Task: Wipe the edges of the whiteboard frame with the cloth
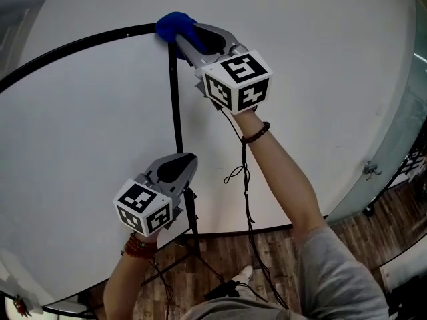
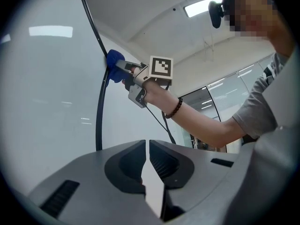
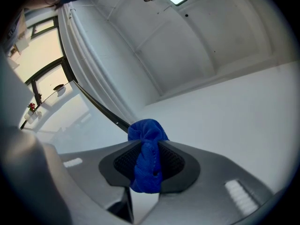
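Cloth (image 1: 175, 25): blue, bunched, against the frame's (image 1: 175, 105) top corner.
Right gripper (image 1: 185, 40): raised, clamped on the cloth.
Frame: black, one bar running down the whiteboard (image 1: 87, 125).
Left gripper (image 1: 189, 160): lower, just beside that bar.
Floor (image 1: 267, 245): wood.

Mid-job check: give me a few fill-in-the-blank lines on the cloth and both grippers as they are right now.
1. The right gripper is shut on a ____ cloth.
2. The cloth is pressed to the black whiteboard frame where the top and side edges meet, at the ____.
3. The left gripper, jaws together, holds ____.

Missing words: blue; corner; nothing
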Tool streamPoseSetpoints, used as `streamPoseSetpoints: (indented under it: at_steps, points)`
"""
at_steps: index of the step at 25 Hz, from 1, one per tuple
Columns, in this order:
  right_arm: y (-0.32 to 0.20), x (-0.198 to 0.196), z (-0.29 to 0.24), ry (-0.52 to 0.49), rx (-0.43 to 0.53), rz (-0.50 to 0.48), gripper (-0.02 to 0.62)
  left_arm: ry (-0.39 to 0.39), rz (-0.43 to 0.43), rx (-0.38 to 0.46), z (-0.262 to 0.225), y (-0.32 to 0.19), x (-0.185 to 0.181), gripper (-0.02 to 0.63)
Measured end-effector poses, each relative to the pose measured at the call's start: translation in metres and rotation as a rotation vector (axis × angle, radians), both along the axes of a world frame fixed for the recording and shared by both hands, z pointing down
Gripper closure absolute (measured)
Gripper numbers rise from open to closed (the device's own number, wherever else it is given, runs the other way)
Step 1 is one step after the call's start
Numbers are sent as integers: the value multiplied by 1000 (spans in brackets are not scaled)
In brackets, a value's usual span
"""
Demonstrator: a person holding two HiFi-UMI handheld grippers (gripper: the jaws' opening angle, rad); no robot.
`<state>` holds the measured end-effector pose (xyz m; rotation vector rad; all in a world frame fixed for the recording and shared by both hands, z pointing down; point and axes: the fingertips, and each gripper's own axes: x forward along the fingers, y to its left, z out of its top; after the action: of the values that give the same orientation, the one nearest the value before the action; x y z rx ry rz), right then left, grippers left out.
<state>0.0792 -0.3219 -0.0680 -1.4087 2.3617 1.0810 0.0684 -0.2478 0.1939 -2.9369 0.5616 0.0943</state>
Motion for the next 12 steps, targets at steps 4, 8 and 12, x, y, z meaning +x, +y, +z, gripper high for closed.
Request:
streamPoseSetpoints:
  at_steps: [4, 8, 12]
  points:
    - [-8, -4, 6, 26, -24, -8, 483, -22, -16, 15, 11, -1, -1, 575]
    - [-11, -11, 11, 49, -42, -8, 488, -8, -13, -6, 19, -2, -2, 575]
    - [-14, -12, 13, 63, -78, -15, 492, 22, -16, -30, 25, -1, -2, 575]
